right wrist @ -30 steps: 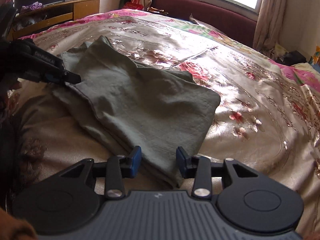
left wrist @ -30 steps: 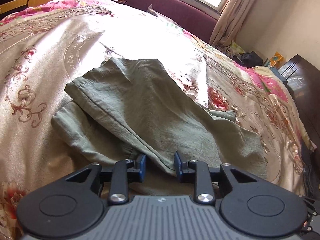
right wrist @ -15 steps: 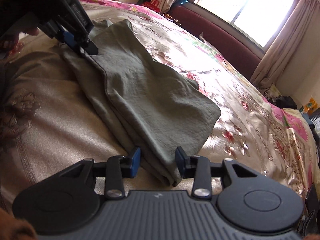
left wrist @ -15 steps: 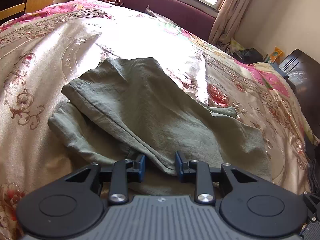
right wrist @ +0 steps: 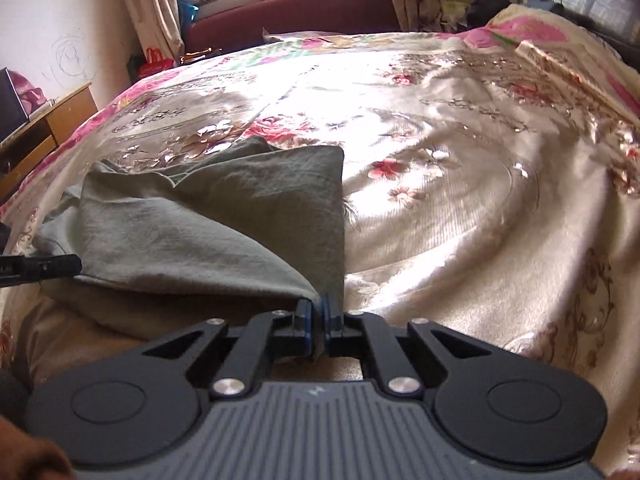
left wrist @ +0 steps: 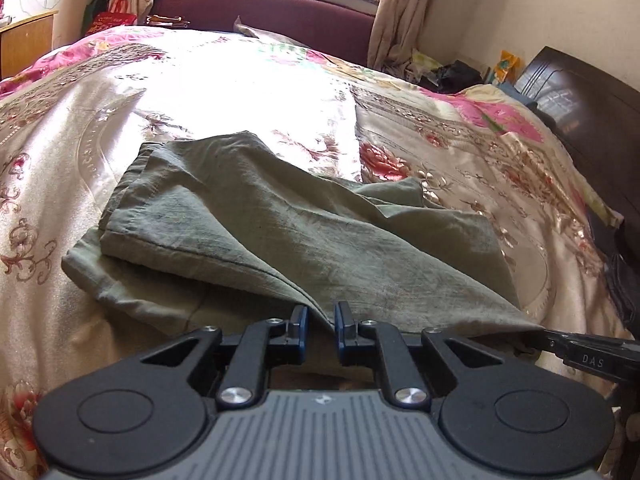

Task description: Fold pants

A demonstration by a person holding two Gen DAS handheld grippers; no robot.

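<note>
The olive-green pants (left wrist: 280,236) lie partly folded on the floral bedspread (left wrist: 240,80). My left gripper (left wrist: 321,322) has its jaws close around the near edge of the top layer, with a narrow gap showing between the pads. My right gripper (right wrist: 319,314) is shut on a corner of the pants (right wrist: 224,220) and lifts that edge a little. The right gripper's fingers (left wrist: 576,346) show at the right edge of the left wrist view, on the cloth's corner. The left gripper's fingers (right wrist: 44,268) show at the left edge of the right wrist view.
The bed runs back to a maroon sofa (left wrist: 280,16) under a window. A dark wooden headboard (left wrist: 592,92) stands at the right. A wooden desk (right wrist: 40,132) is at the left. Clutter lies in the far corner (left wrist: 448,72).
Both grippers have closed on the near edge of the pants. The right gripper went from open to shut on the corner and swung round. The top layer is drawn taut between them.
</note>
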